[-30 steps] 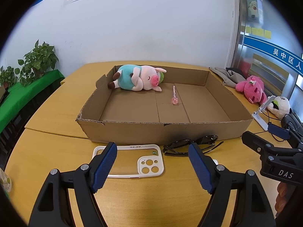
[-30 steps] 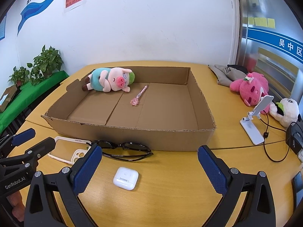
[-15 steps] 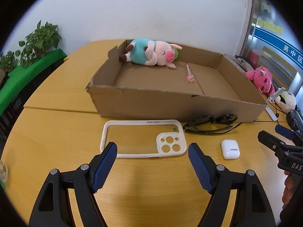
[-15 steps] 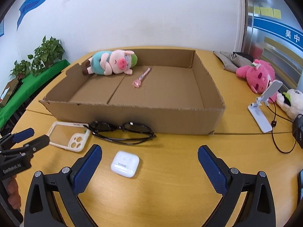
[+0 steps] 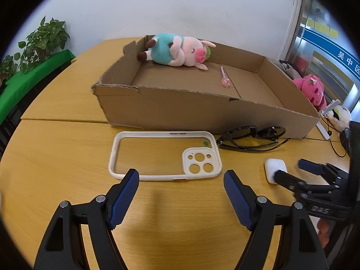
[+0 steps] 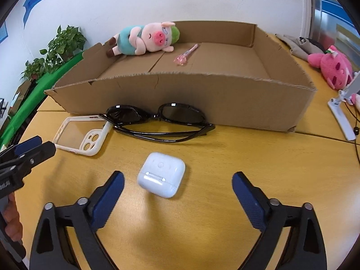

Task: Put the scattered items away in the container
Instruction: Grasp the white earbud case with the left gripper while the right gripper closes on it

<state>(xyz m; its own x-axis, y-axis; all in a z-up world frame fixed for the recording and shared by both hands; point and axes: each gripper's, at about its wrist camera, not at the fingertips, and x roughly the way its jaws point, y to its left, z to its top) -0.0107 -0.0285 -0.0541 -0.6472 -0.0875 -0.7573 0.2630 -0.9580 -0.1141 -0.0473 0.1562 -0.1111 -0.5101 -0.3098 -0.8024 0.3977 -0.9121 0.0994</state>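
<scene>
A: Left wrist view – left gripper (image 5: 181, 181) w/ jaws spread wide, nothing between the blue pads (image 5: 126, 193), low over the wooden table (image 5: 56, 157). The white phone case (image 5: 165, 155) lies flat just ahead of the tips, camera cutout toward the right.

B: And the box?

A: Cardboard box (image 5: 202, 110) sits behind the case, open top. Inside: plush pig (image 5: 177, 51) on its side at the far left corner, and a pink pen (image 5: 224, 77) on the floor of the box, near the pig. Black sunglasses (image 5: 252, 137) are folded, on the table right against the box's front wall, to the right of the case. White earbud case (image 5: 275, 168) further right, partly behind the right gripper (image 5: 294, 173).

B: Right wrist view?

A: Right gripper (image 6: 177, 185) also wide open, holding nothing. Earbud case (image 6: 161, 174) sits on the table between the two fingertips but touching neither, lid seam facing the cam. Sunglasses (image 6: 157, 121) just beyond it, temples folded toward the cam; phone case (image 6: 82, 135) to their left, one glasses arm touching or overlapping its corner – can't tell which. Left gripper (image 6: 31, 146) shows at the left edge.

B: Anything else out of the box?

A: Pink plush (image 6: 333, 67) and a white phone stand (image 6: 342, 119) on the table, right of the box (image 6: 225, 103). Potted plants (image 6: 65, 42) off to the left on a green cloth.
</scene>
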